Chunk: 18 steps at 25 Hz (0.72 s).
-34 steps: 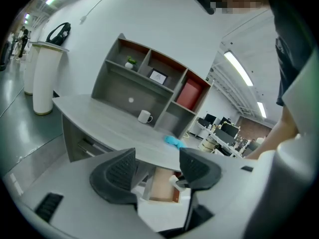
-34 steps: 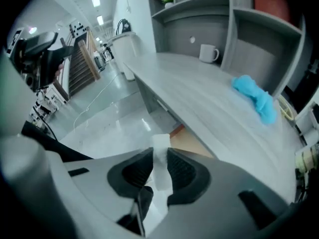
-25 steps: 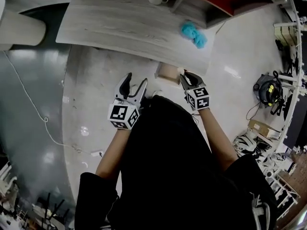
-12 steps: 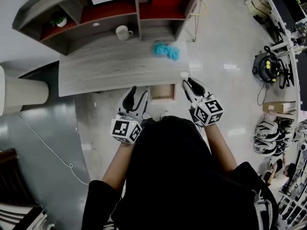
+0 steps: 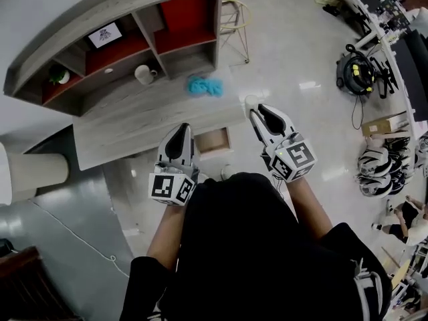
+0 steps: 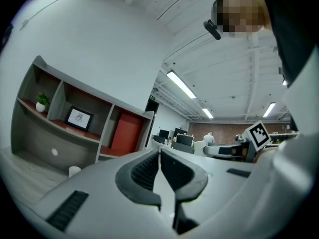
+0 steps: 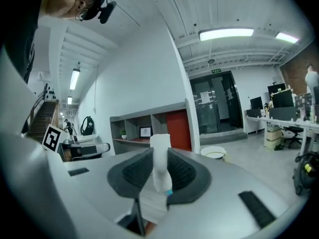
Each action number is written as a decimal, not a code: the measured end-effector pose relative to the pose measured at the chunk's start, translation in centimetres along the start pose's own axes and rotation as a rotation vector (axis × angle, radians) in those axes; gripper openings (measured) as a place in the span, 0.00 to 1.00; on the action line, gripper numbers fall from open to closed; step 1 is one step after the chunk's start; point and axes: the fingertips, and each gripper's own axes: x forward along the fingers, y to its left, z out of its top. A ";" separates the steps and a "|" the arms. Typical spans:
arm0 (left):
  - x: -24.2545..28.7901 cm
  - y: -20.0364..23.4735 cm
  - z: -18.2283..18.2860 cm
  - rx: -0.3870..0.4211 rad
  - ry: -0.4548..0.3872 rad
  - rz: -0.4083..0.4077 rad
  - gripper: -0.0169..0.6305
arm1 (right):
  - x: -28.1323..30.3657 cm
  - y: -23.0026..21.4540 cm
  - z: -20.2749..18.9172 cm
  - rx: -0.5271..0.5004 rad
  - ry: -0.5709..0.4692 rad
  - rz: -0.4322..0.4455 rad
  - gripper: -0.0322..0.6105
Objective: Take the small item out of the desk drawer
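Note:
The small white item (image 5: 251, 101) is clamped at the tips of my right gripper (image 5: 257, 111), held up off the desk's right end. In the right gripper view it stands upright between the pads as a white tube (image 7: 159, 163) with a blue trace low down. My left gripper (image 5: 182, 131) hovers beside the open drawer (image 5: 214, 140) of the grey wooden desk (image 5: 134, 122). Its jaws have just closed, and the left gripper view shows the pads (image 6: 149, 168) meeting with nothing between them.
A grey-and-red shelf unit (image 5: 134, 32) stands at the back of the desk, with a white mug (image 5: 143, 74) and a blue fluffy cloth (image 5: 204, 85) in front of it. A stool (image 5: 234, 12) stands behind the desk. Helmets (image 5: 374, 172) and a black-yellow machine (image 5: 354, 69) lie on the floor at right.
Both grippers have risen from drawer height to above the desk edge. The left gripper's jaws went from wide open to shut. The right gripper kept hold of the white item.

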 end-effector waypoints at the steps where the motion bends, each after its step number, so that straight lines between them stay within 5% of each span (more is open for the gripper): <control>1: 0.3 -0.2 0.2 0.004 -0.002 0.010 0.05 | -0.4 -0.6 0.3 -0.008 -0.004 -0.013 0.19; 18: -0.3 -3.1 -2.8 -0.002 -0.018 0.140 0.05 | -2.2 -4.1 -2.3 -0.013 -0.014 0.033 0.18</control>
